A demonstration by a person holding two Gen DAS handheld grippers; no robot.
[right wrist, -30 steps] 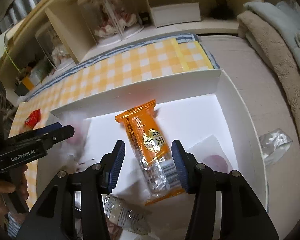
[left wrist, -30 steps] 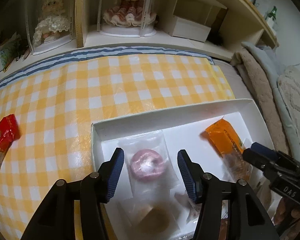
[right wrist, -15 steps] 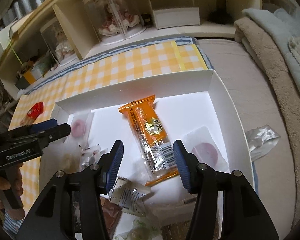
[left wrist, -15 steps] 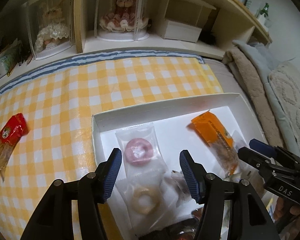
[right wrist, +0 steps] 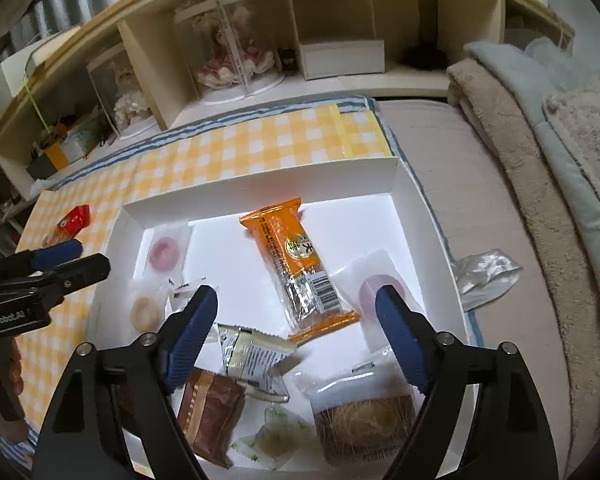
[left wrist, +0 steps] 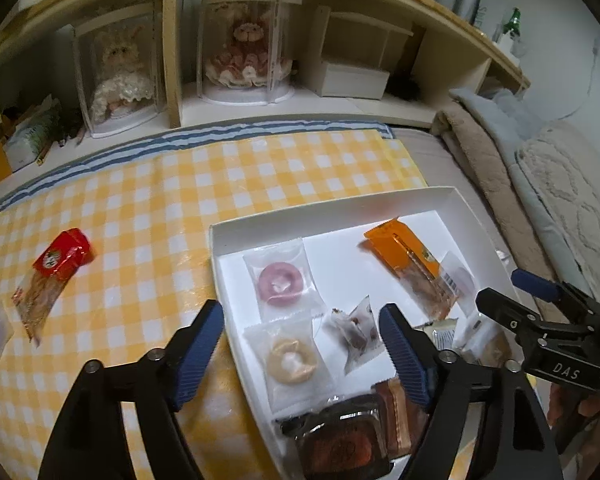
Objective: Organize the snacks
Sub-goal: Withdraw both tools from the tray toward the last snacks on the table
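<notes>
A white box (left wrist: 332,210) (right wrist: 260,184) on the yellow checked cloth holds several wrapped snacks. A pink ring sweet (left wrist: 281,283) (right wrist: 163,253) and a cream ring sweet (left wrist: 292,361) (right wrist: 145,312) lie at its left side. An orange packet (right wrist: 297,266) (left wrist: 414,262) lies in the middle. My left gripper (left wrist: 302,344) hangs above the box's left part, jaws opening, nothing between them. My right gripper (right wrist: 296,330) hangs above the box's middle, jaws opening too, and holds nothing. A red snack packet (left wrist: 56,266) (right wrist: 73,220) lies on the cloth outside the box.
Brown cake packets (right wrist: 210,412), a round cake (right wrist: 364,416) and a silver packet (right wrist: 252,354) fill the box's near end. A crumpled clear wrapper (right wrist: 486,270) lies right of the box. Shelves with dolls in clear cases (left wrist: 244,56) stand behind; folded blankets (right wrist: 540,128) lie at the right.
Both grippers have risen and drawn back from the box and their jaws have spread wider. The pink ring sweet and the orange packet now lie free in the box.
</notes>
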